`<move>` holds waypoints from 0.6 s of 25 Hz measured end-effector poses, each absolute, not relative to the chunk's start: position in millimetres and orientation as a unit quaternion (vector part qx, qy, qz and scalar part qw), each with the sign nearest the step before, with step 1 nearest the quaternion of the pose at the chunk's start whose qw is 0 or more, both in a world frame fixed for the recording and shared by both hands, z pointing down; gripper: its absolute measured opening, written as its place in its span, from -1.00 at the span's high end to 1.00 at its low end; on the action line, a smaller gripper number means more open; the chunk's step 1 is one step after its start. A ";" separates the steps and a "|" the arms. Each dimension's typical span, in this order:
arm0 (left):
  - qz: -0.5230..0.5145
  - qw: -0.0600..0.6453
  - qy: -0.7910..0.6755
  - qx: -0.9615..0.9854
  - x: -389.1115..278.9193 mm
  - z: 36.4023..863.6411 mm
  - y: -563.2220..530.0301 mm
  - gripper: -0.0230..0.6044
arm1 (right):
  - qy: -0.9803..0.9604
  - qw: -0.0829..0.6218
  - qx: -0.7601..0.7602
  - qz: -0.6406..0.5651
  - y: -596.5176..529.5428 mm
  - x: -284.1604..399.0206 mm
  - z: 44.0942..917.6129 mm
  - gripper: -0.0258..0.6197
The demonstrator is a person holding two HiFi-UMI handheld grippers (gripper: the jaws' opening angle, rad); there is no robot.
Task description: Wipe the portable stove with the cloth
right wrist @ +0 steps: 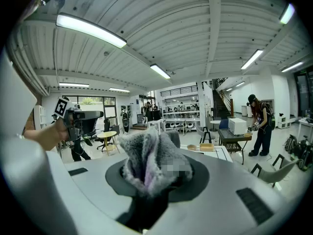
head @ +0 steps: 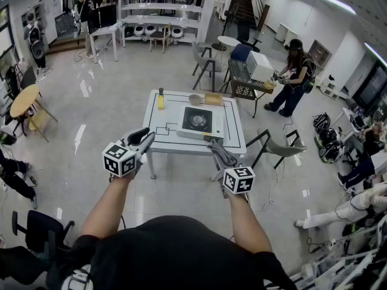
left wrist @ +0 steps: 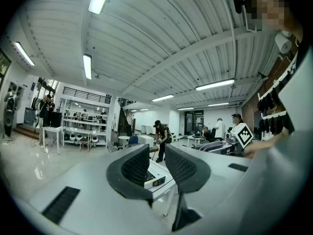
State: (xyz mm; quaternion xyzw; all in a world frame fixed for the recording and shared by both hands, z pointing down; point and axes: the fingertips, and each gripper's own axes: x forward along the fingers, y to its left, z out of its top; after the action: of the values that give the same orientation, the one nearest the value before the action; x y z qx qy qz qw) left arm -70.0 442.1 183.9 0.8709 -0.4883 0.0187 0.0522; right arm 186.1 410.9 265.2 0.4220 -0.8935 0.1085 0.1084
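Observation:
The portable stove (head: 197,121), silver with a black burner top, sits on the white table (head: 158,139) in front of me. A corner of the stove (left wrist: 155,176) shows between the jaws in the left gripper view. My left gripper (head: 147,139) hovers off the table's near left corner, level, shut and empty (left wrist: 157,165). Short of the near right edge, my right gripper (head: 216,150) is shut on a fluffy grey cloth (right wrist: 151,160), which bunches up between its jaws and hides them. Neither gripper touches the stove.
On the table's far side are a yellow bottle (head: 161,99), a bowl (head: 195,99) and a wooden box (head: 213,98). A grey chair (head: 281,145) stands right of the table. A person (head: 293,74) works at a cart behind it. A round wooden table (head: 24,100) stands far left.

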 end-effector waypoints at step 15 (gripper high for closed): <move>0.021 0.058 -0.487 0.871 -115.9 198.8 440.4 0.56 | -0.881 0.078 0.446 0.139 406.7 163.9 270.0 0.55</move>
State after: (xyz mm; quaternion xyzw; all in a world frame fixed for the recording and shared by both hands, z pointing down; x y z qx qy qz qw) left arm -115.9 440.4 198.8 0.8714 -0.4868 0.0214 0.0578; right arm 163.9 406.7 270.0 0.4465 -0.8806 0.1386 0.0775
